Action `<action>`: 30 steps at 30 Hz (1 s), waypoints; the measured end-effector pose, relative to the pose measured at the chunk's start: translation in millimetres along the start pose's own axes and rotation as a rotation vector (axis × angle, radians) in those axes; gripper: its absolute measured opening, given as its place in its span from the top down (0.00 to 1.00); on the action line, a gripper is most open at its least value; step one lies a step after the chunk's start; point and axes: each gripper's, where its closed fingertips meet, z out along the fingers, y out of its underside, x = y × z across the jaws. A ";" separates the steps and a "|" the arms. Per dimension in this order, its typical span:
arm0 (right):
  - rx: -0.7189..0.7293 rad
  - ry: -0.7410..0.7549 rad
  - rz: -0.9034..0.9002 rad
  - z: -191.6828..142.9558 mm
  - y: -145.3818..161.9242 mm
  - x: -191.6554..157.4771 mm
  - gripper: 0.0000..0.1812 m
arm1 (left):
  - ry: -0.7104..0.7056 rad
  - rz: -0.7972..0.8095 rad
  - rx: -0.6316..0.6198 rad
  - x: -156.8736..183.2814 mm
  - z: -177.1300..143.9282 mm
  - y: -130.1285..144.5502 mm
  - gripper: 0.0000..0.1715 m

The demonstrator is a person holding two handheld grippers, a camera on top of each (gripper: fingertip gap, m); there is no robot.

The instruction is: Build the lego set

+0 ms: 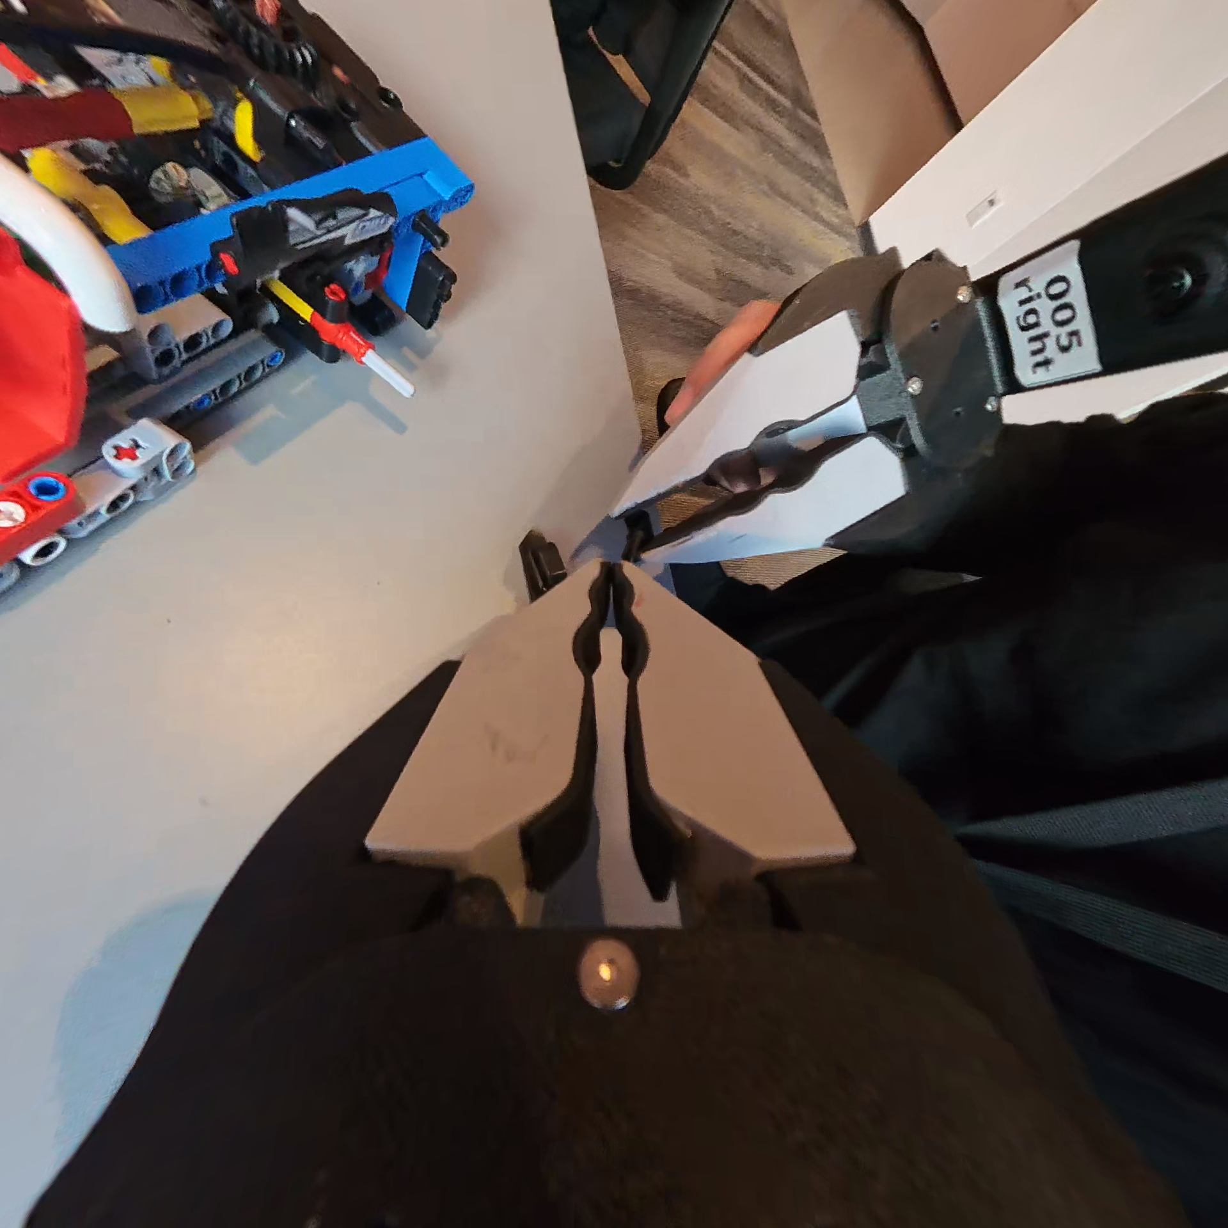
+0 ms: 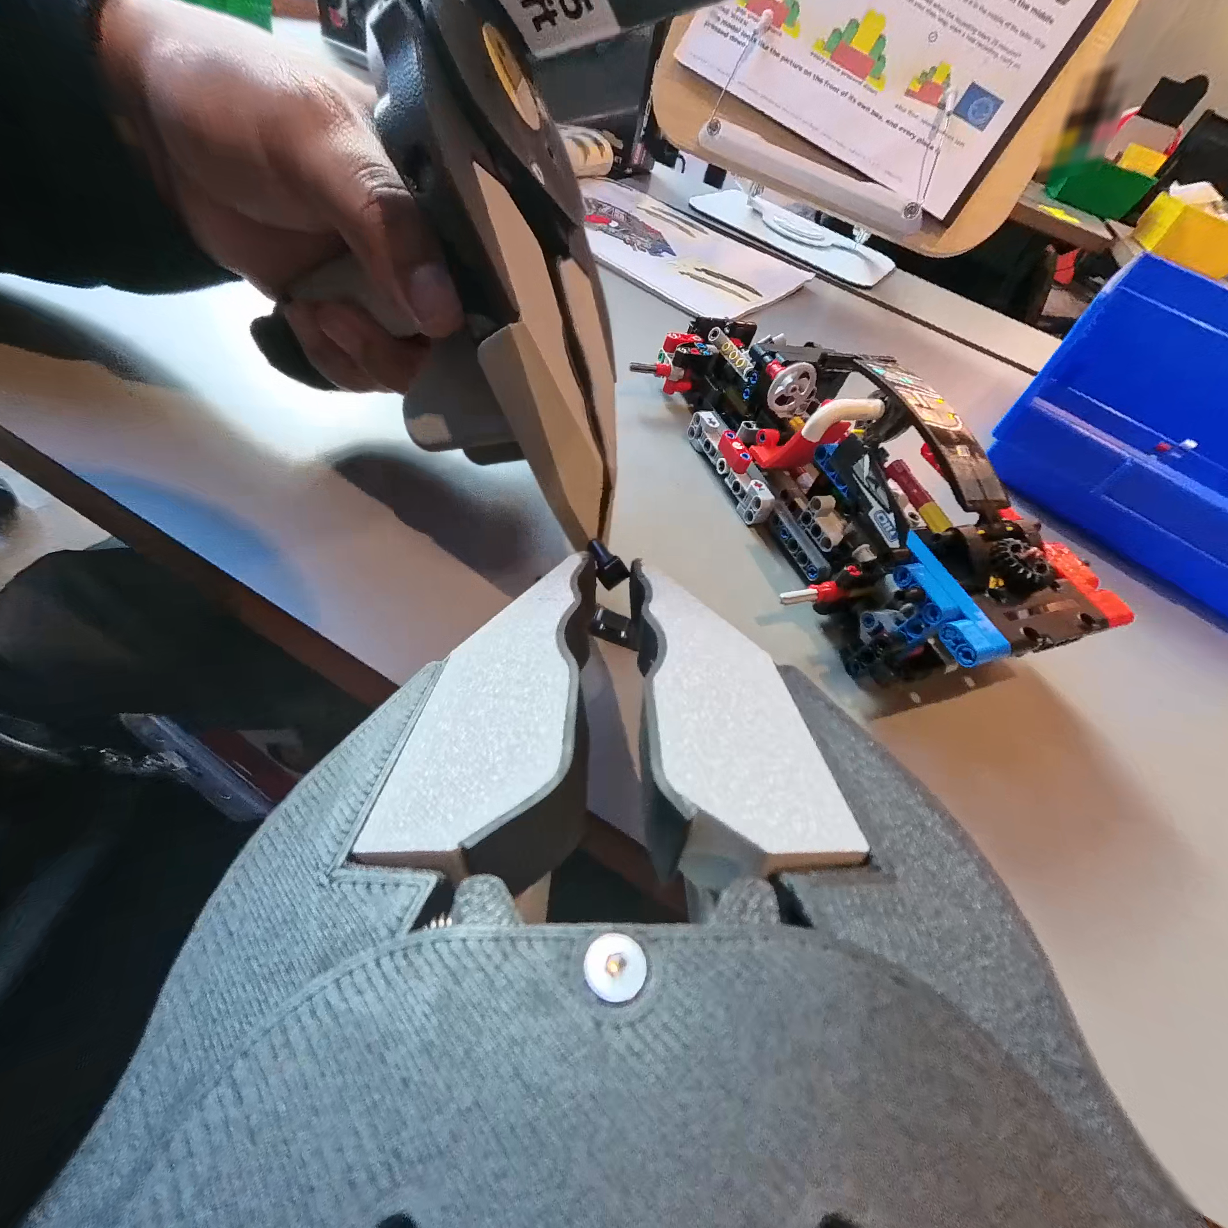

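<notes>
1. Left wrist view: the left gripper [image 1: 614, 571], with grey fingers and black wavy pads, has its jaws nearly together. Its tips pinch a small black plastic pin [image 1: 636, 541] at the edge of the pale grey table [image 1: 299, 664].
2. The right gripper [image 1: 638, 525] comes in from the right side of this pin, and its tips meet the same pin. A second small black lego piece [image 1: 541, 561] shows just left of the left gripper's tips; I cannot tell if it is held or lies on the table.
3. The half-built lego car [image 1: 266, 252], made of blue, black, red, yellow and grey beams, stands on the table, well apart from the pin, toward the upper left.
4. Right wrist view: the right gripper [image 2: 614, 585] has a narrow gap between its jaws, and the small black plastic pin [image 2: 608, 568] sits there. A small black clip-shaped piece [image 2: 614, 624] sits lower between the pads.
5. The left gripper [image 2: 598, 531] points down from above the pin and its closed tips touch the top of the pin. A hand [image 2: 286, 199] holds its handle.
6. The lego car [image 2: 884, 511] stands to the right of the pin, on the table [image 2: 997, 797]. A blue plastic bin [image 2: 1143, 432] is just beyond the car, and an instruction sheet on a wooden stand [image 2: 864, 86] is behind it.
</notes>
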 end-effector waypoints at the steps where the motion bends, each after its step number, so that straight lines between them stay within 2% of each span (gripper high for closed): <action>1: 0.001 -0.005 0.009 0.1 0.8 -0.1 0.96 | 0.017 -0.006 -0.002 0.8 0.2 0.9 1.00; 4: -0.005 -0.004 0.005 0.7 3.3 0.1 0.96 | 0.019 -0.015 -0.002 -2.3 -1.0 1.6 0.97; 5: -0.005 -0.008 -0.002 0.9 3.2 -1.1 0.96 | 0.031 -0.026 0.000 -1.7 -0.6 1.0 0.88; 11: -0.009 -0.027 -0.047 2.7 2.5 -7.2 0.96 | 0.106 -0.068 0.012 6.2 2.4 1.5 0.93; 14: 0.001 -0.039 -0.049 2.3 1.4 -8.9 0.96 | 0.136 -0.082 0.020 10.4 2.4 0.7 0.99; 20: 0.014 -0.048 -0.053 1.7 -0.6 -9.5 0.97 | 0.183 -0.124 0.033 14.7 3.8 -0.4 0.99; 27: 0.020 -0.058 -0.061 2.8 -2.2 -10.8 0.96 | 0.201 -0.157 0.020 16.4 3.6 0.8 0.93; 30: 0.007 -0.063 -0.073 4.8 0.9 -12.8 0.96 | 0.213 -0.165 0.021 18.3 6.7 1.9 0.99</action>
